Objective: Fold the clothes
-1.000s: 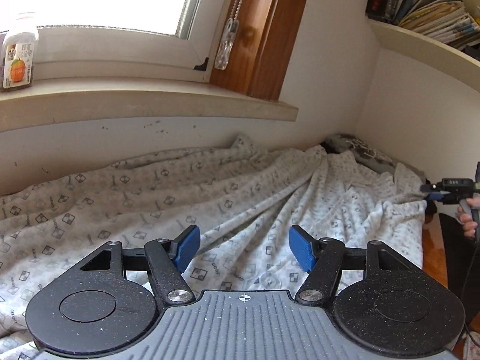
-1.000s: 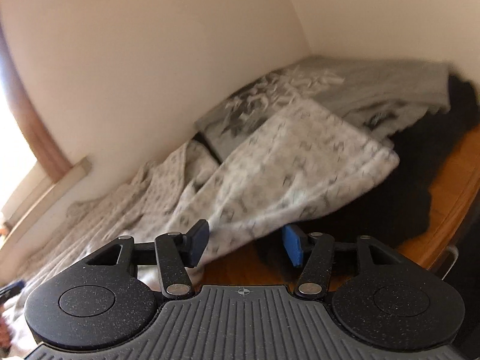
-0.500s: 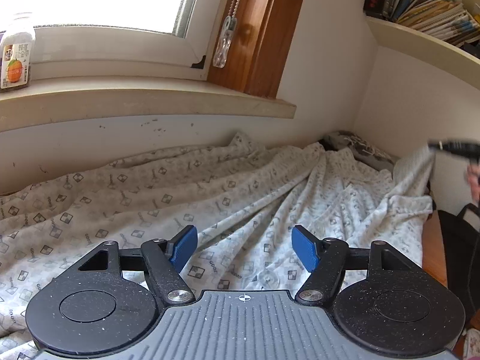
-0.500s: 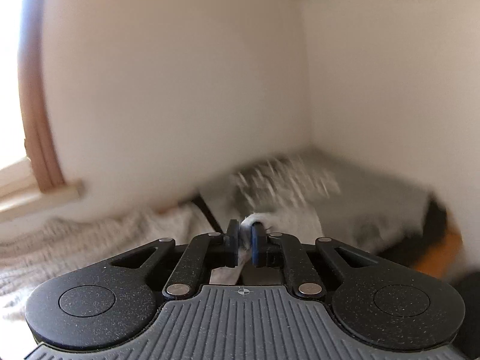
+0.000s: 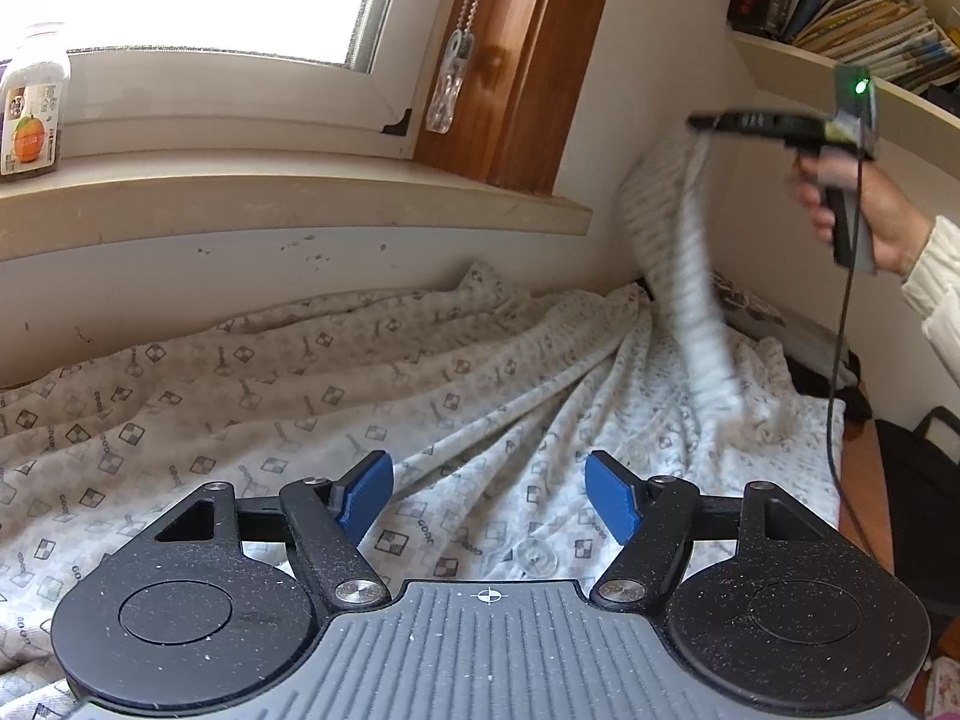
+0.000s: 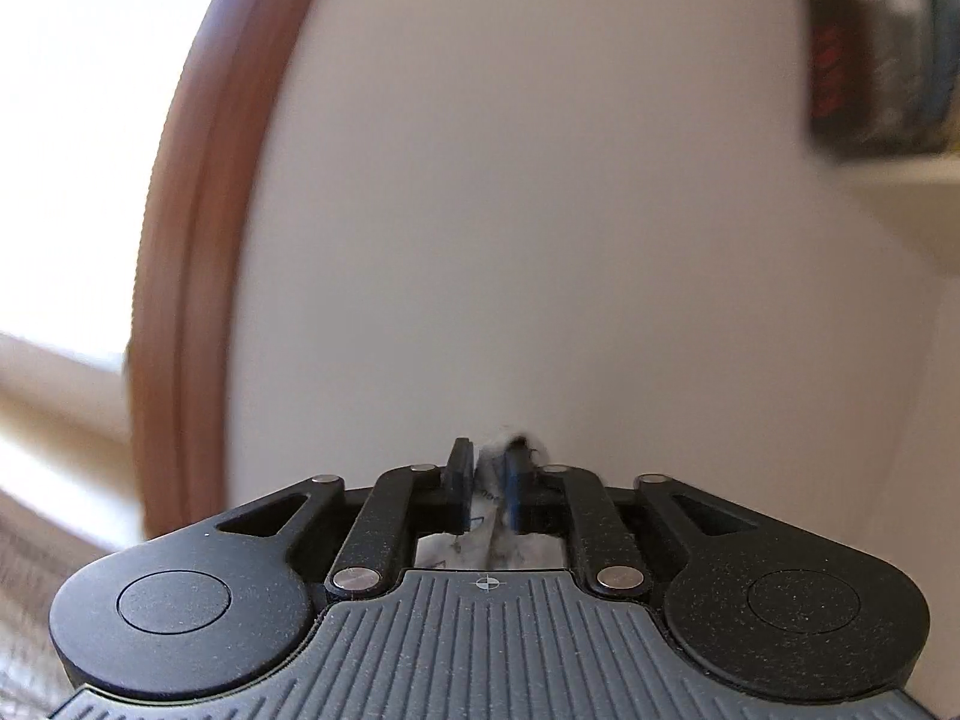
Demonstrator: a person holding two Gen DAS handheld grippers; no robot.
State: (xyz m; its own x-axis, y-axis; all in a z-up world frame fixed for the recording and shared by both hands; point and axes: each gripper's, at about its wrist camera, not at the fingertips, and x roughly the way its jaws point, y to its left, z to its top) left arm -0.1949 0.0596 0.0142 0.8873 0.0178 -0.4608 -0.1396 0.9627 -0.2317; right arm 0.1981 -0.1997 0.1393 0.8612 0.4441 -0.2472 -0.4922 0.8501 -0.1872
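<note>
Left gripper (image 5: 489, 495) low in the centre of its own view, blue pads (image 5: 366, 495) spread wide apart, nothing between them, poised just above the patterned white garment (image 5: 312, 384). Garment spread rumpled across the whole middle band of that frame, printed with small squares and letters, a clear button (image 5: 534, 558) showing near the right pad. One corner of it drawn up toward the upper right of the frame as a blurred, hanging strip (image 5: 678, 252), ending at the tip of the right gripper (image 5: 699, 120). That gripper gripped by a hand (image 5: 864, 210) at the right edge, pale knit sleeve (image 5: 936, 264) behind it, a green light lit on top and a dark cable trailing down.

In the right wrist view, right gripper (image 6: 489, 480) low centre, pads close together, pinching a fold of the garment (image 6: 489, 483); jaws lately opened a little yet seemingly still clamped on cloth, though blur makes the contact hard to judge. Plain wall (image 6: 540, 210) behind.

Window sill (image 5: 270, 192) across the upper left of the left wrist view, a labelled jar (image 5: 33, 102) on its left end, a wooden frame (image 5: 528, 60) upper centre, books on a shelf (image 5: 870, 18) upper right. Darker clothes (image 5: 768, 312) beyond the garment at the right.
</note>
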